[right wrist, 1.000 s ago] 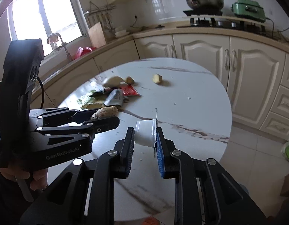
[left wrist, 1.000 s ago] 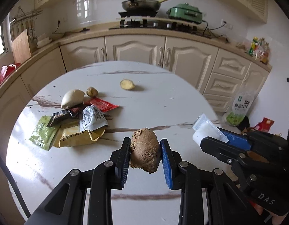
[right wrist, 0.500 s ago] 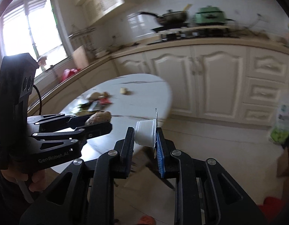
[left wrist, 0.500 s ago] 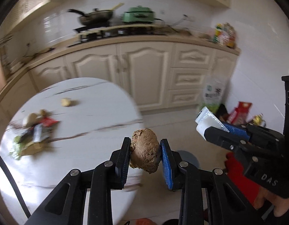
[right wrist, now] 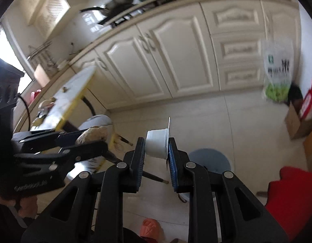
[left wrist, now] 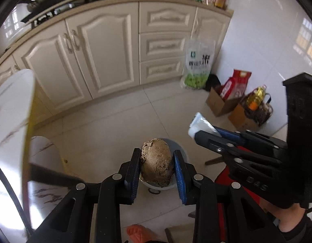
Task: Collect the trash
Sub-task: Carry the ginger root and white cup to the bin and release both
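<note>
Both grippers have swung off the table to the floor. Left gripper (left wrist: 157,167) clamps the brown lump (left wrist: 157,165) directly above the bin (left wrist: 182,154); right gripper (right wrist: 156,148), jaws opening, carries the white cup (right wrist: 157,145), bin (right wrist: 208,160) beyond and right.

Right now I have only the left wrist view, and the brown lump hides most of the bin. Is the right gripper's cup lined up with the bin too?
Observer: Not quite. In the right wrist view the bin shows to the right of the white cup, partly hidden by a finger, not behind the cup.
Operator: How does the cup sit in the grip?
Observer: It lies on its side between the pads of the right gripper, whose jaws are opening. Its foil lid sticks up past the fingertips.
Operator: Anything left on the table?
Observer: Yes, blurred wrappers lie on the table.
</note>
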Demonstrator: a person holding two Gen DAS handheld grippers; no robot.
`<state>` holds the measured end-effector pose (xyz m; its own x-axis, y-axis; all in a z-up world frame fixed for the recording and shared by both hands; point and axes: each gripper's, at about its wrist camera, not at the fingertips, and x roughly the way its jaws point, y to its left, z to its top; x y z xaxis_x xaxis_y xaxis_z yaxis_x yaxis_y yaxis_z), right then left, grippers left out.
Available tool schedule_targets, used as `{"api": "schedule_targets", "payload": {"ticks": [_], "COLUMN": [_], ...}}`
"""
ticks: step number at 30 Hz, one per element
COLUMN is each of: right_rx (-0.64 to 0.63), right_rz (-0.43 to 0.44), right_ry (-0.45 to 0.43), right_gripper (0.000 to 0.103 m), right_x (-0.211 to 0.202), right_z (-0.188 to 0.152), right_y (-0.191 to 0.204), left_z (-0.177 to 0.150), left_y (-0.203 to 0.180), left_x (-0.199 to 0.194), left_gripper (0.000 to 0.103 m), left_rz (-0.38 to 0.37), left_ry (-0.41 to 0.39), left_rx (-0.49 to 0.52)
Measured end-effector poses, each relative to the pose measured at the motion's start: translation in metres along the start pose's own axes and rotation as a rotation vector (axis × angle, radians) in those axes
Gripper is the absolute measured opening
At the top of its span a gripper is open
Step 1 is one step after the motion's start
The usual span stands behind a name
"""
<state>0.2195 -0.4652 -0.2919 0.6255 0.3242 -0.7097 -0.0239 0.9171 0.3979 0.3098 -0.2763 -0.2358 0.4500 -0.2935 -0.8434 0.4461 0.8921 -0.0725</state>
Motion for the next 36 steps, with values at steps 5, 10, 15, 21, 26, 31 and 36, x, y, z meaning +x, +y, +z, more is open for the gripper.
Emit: {"api": "schedule_targets", "payload": {"ticks": [5, 10, 15, 21, 26, 31, 36], "right_rx": [0.064, 0.093, 0.134, 0.149, 0.148, 0.137, 0.090], "right_rz": [-0.039, -0.076, -0.100, -0.102, -0.096, -0.087, -0.077], "right_ry": [0.029, 0.029, 0.003, -0.014, -0.036, -0.077, -0.130], "right_gripper": [0.036, 0.048, 0.054, 0.055, 0.060, 0.061, 0.065], "right_x": [0.026, 0.028, 0.016, 0.003, -0.013, -0.040, -0.076], "right_z": [-0.004, -0.008, -0.012, -0.013, -0.012, -0.013, -0.012], "right_y": [-0.037, -0.064, -0.082, -0.083, -0.074, -0.055, -0.021], "left_z": [0.020, 0.059, 0.081, 0.099, 0.090, 0.071, 0.040], "left_y": [-0.006, -0.009, -0.016, -0.027, -0.035, -0.032, -0.025], "left_x": [0.045, 0.089, 0.135, 0.156, 0.130, 0.075, -0.001], "left_gripper": [0.028, 0.028, 0.028, 0.036, 0.065, 0.066, 0.070], "left_rz": [-0.005, -0.016, -0.026, -0.006, 0.010, 0.014, 0.029], "left_ry": [0.061, 0.106, 0.145, 0.142, 0.100, 0.046, -0.060], "left_rx": [0.013, 0.032, 0.051, 0.058, 0.064, 0.050, 0.023]}}
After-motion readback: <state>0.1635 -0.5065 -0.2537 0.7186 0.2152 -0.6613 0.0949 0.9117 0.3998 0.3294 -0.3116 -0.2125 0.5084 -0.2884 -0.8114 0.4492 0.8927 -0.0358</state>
